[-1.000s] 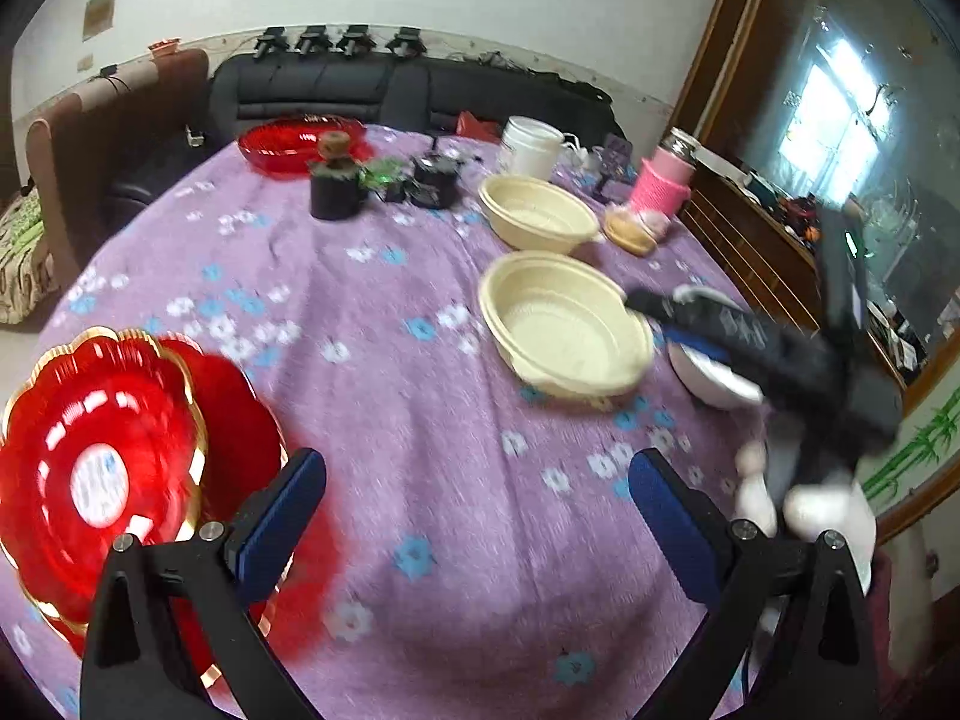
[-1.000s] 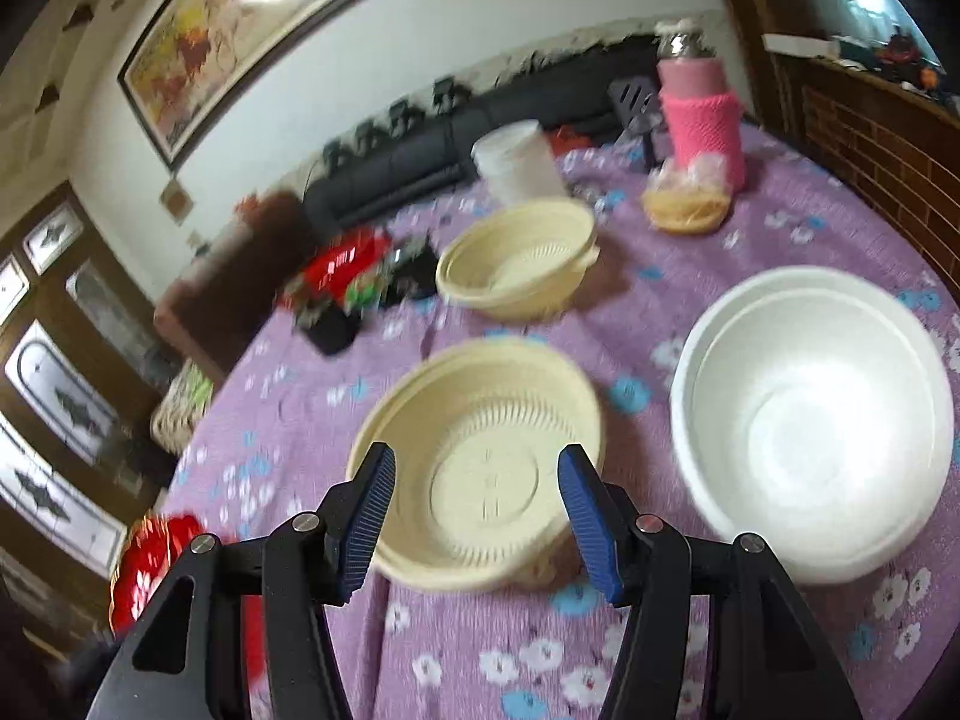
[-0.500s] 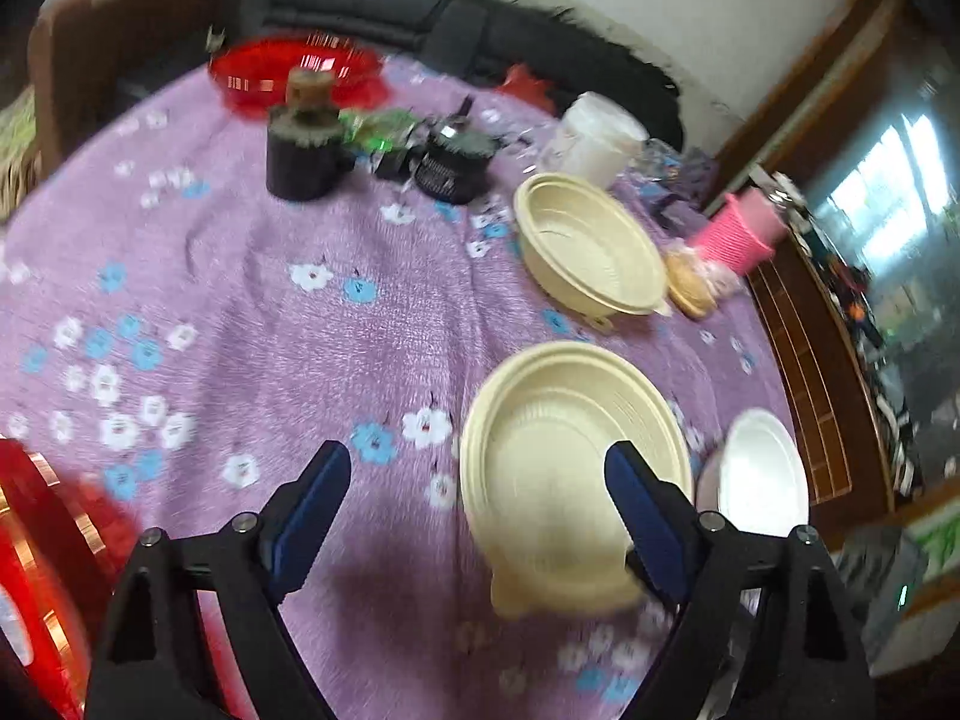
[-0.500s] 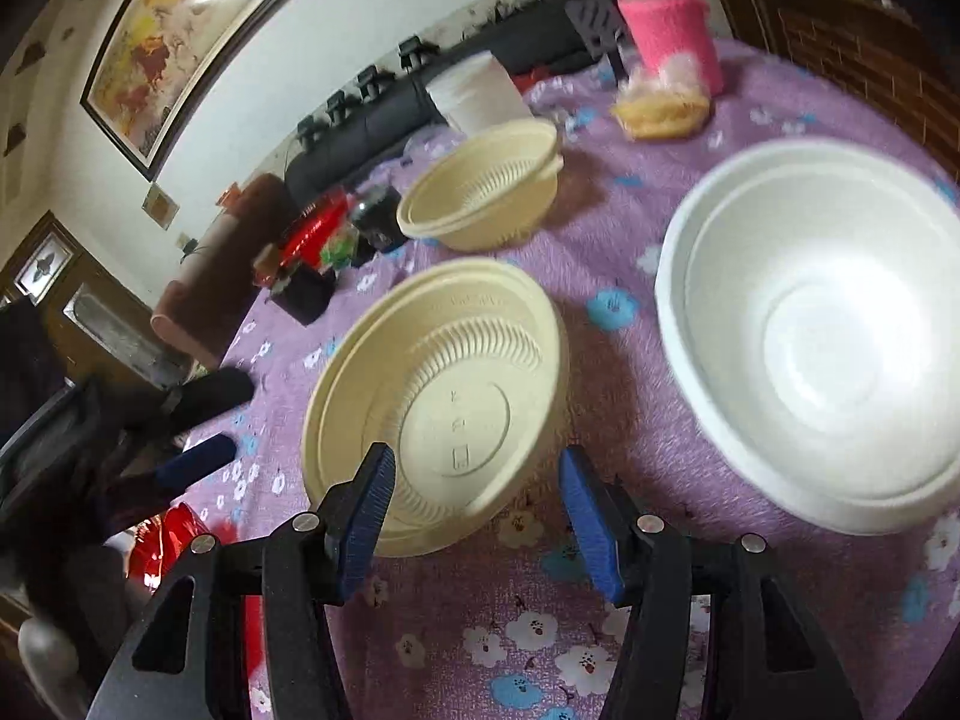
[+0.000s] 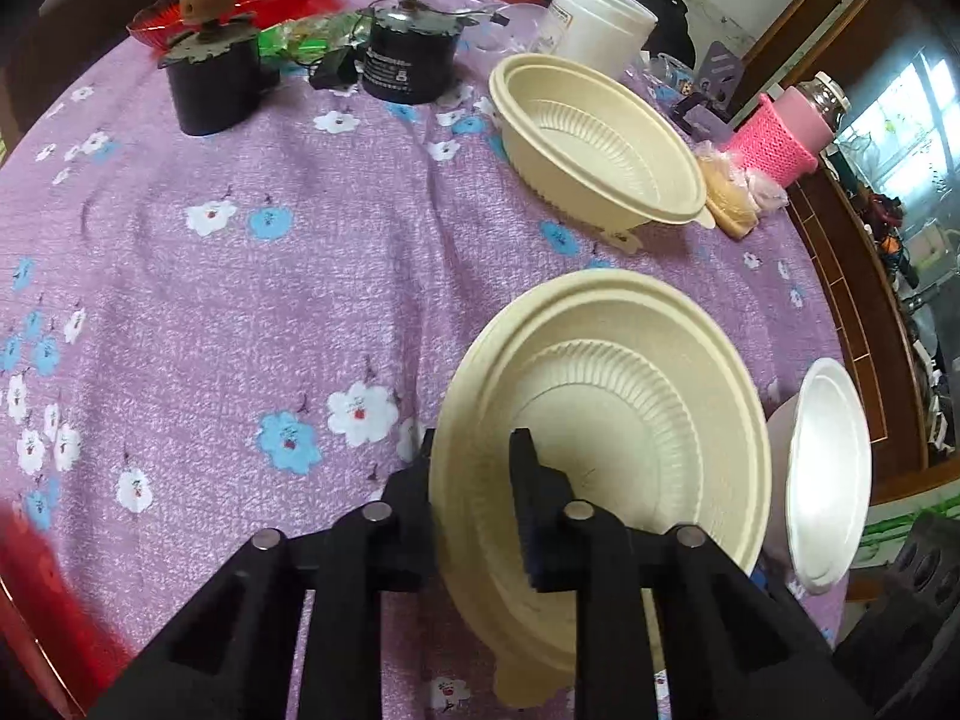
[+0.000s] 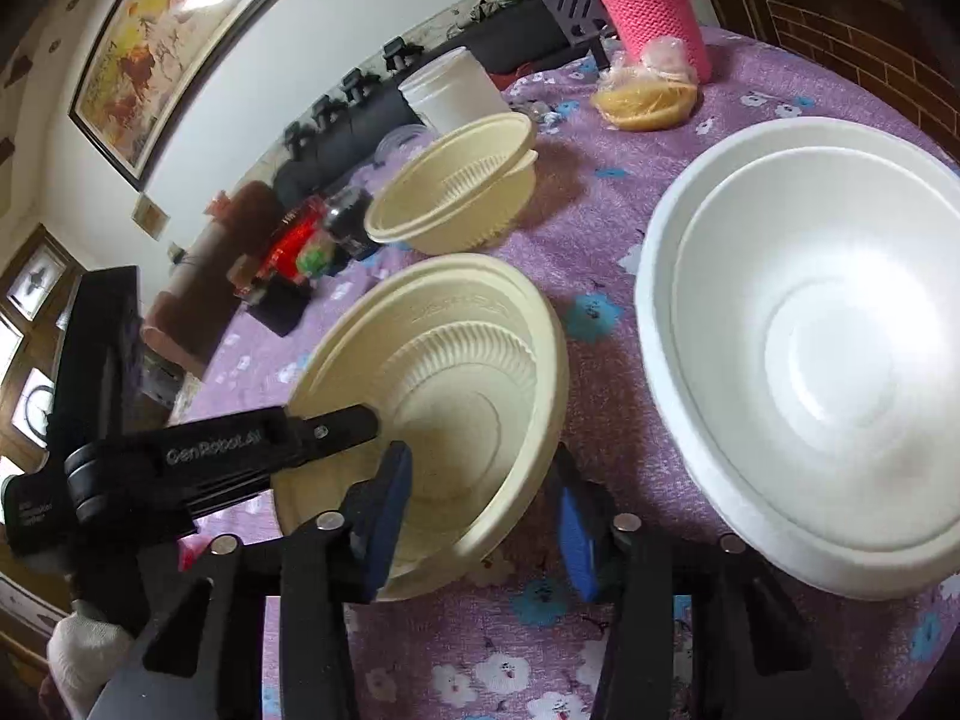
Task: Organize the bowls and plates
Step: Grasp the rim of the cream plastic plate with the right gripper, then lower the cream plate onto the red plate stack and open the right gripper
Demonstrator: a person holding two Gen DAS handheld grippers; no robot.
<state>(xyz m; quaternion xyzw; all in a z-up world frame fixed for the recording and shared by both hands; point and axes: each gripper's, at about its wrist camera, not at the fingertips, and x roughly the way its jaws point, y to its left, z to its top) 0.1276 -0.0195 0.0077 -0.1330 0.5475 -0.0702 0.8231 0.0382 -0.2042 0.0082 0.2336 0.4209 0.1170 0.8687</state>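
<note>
Thin, light, flexible cream plastic bowl point(image 5: 606, 420), best taken at the rim: left tongs point(image 5: 474, 468) clamped there, right tongs point(image 6: 480, 516) straddling unclamped, having just narrowed.

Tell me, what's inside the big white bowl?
Nothing that shows. The white bowl looks bare inside, only smooth white rings at its bottom. What lies under it on the purple cloth is covered.

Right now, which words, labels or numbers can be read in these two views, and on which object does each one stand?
"GenRoboLAI", as far as it reads: on the black arm of the left gripper, in the right wrist view.
Small white print lower on that gripper: too blurred to read.
White label on the black cylindrical device: too small to read.
Label on the white tub: too small to read.
</note>
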